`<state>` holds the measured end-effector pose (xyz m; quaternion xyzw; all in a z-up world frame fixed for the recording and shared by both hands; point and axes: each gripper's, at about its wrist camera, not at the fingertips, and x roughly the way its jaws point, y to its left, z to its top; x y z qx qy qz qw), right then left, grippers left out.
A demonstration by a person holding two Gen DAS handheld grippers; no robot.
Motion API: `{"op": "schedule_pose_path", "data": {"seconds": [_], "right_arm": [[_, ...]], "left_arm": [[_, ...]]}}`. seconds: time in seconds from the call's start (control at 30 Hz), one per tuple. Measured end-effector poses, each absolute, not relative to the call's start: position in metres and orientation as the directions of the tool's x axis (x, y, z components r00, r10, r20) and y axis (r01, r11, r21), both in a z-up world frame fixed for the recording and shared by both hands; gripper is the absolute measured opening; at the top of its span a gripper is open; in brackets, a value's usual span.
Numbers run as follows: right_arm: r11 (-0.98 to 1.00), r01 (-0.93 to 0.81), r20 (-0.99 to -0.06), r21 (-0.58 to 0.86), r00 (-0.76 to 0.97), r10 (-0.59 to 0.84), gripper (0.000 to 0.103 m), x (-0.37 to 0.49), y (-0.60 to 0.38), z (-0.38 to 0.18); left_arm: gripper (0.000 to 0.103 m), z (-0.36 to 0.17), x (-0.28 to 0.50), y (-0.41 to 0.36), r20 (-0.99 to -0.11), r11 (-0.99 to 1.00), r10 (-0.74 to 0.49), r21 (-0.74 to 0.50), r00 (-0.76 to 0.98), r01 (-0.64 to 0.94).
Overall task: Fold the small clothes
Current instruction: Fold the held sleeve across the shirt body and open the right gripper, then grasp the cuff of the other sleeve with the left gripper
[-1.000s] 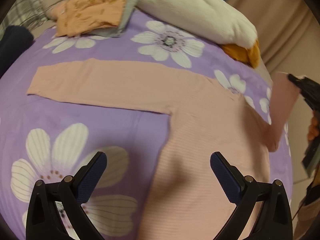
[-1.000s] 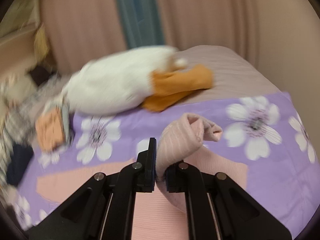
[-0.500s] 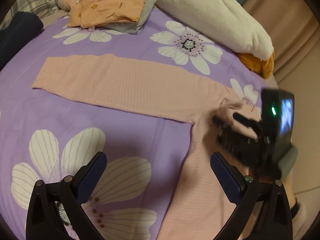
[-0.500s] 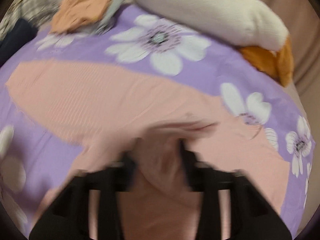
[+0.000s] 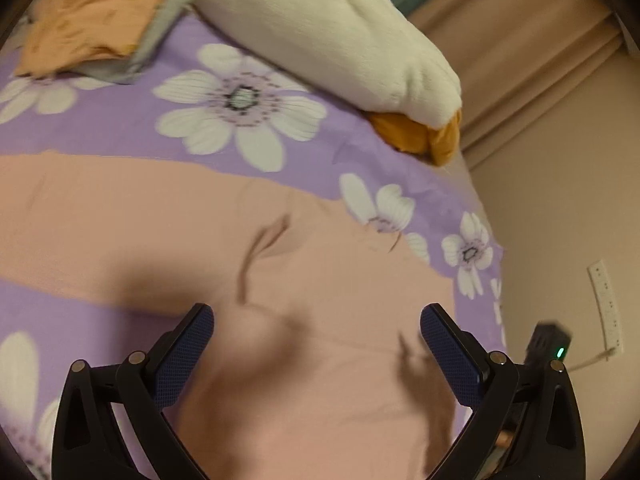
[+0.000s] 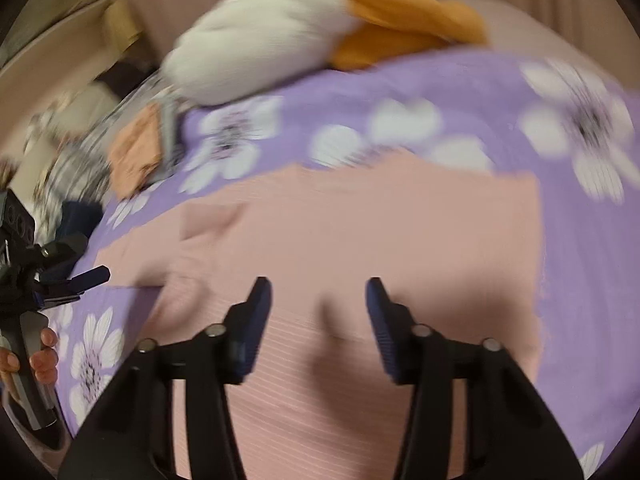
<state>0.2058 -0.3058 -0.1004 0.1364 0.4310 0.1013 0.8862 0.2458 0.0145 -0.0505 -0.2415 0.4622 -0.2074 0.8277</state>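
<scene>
Sleeve point(image 6: 208, 220) now released, right gripper point(image 6: 318, 312) empty.

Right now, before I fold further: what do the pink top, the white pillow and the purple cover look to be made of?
Pink top: thin ribbed knit, matte; fine parallel lines show near the right gripper.
White pillow: plush, fleecy fabric by its soft, fuzzy surface; possibly a stuffed toy.
Purple cover: smooth woven sheet, probably cotton, with printed white flowers.

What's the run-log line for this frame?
step: sleeve fold | left hand-held gripper: open | right hand-held gripper: open | pink top: flat on purple floral sheet
</scene>
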Motion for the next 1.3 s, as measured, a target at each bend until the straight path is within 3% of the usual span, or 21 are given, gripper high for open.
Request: {"op": "schedule_pose_path", "data": {"seconds": [0.27,0.57,0.9,1.3], "right_arm": [[0.901,0.022,-0.698,0.432,0.641,0.319,0.042,0.191,-0.347,-0.125],[0.882,0.054,-0.680,0.469,0.659,0.321,0.043,0.186,-0.378,-0.136],[0.865,0.057,-0.641,0.499,0.695,0.325,0.044,0.158,-0.385,-0.117],[0.878,-0.040,-0.615,0.476,0.699,0.366,0.045,0.123,-0.343,-0.094]], "left_arm": [[0.102,-0.081,0.295,-0.027,-0.586,0.692,-0.695,-0.703,0.416,0.167],[0.102,-0.119,0.325,-0.005,-0.649,0.739,-0.604,-0.673,0.462,0.022],[0.102,-0.098,0.256,0.082,-0.661,0.765,-0.524,-0.642,0.537,-0.044],[0.102,-0.116,0.193,0.234,-0.586,0.591,-0.397,-0.752,0.706,-0.292]]}}
